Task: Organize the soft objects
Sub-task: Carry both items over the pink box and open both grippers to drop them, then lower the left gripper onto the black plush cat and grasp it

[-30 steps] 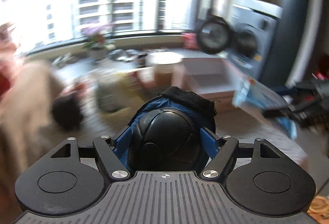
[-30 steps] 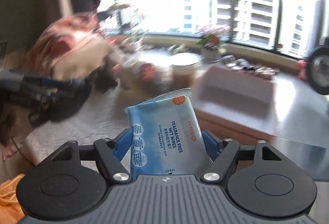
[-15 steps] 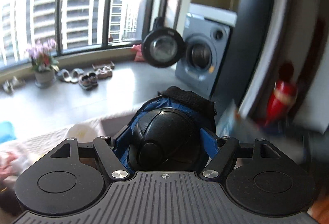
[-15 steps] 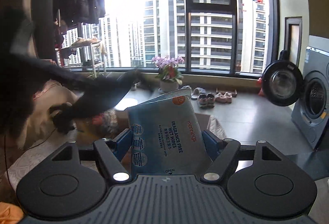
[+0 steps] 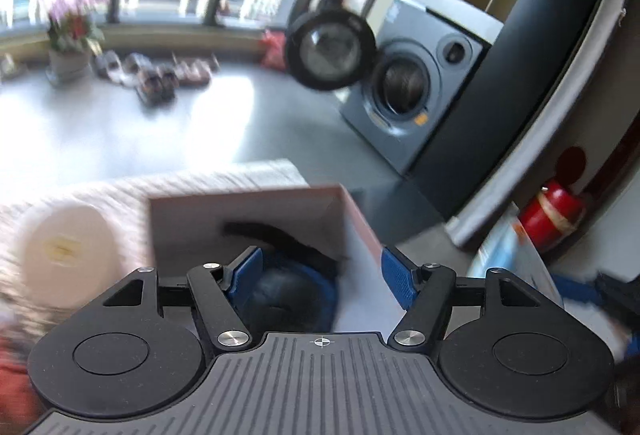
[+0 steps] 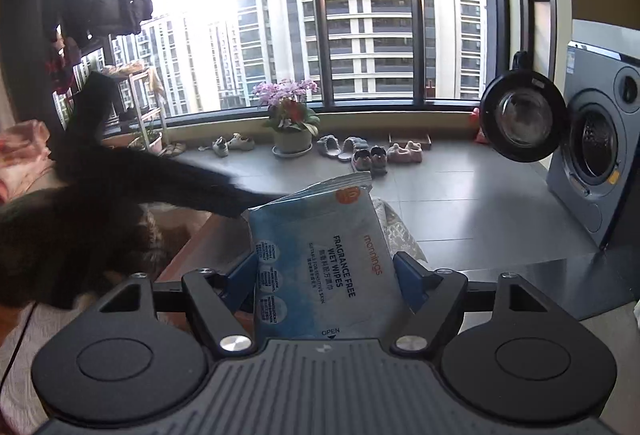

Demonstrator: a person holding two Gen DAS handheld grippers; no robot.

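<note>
Left wrist view: my left gripper (image 5: 322, 277) hangs over the open cardboard box (image 5: 248, 195). The black-and-blue padded guard (image 5: 288, 299) lies low between the fingers, down in the box. It sits against the left finger (image 5: 248, 271), clear of the other, so I judge it released, though the fingers are closing. My right gripper (image 6: 324, 275) pinches the wet wipes pack (image 6: 320, 243), standing upright just beside the box's right wall.

The step in hand is dropping the guard in, and the wipes look to be next. That calls for lifting the left gripper straight out and then bringing the pack over the rim. Room is tight: my dark sleeve (image 6: 160, 187) crosses above the box, and a paper roll (image 5: 68, 247) crowds its left side. The floor beyond is open.
</note>
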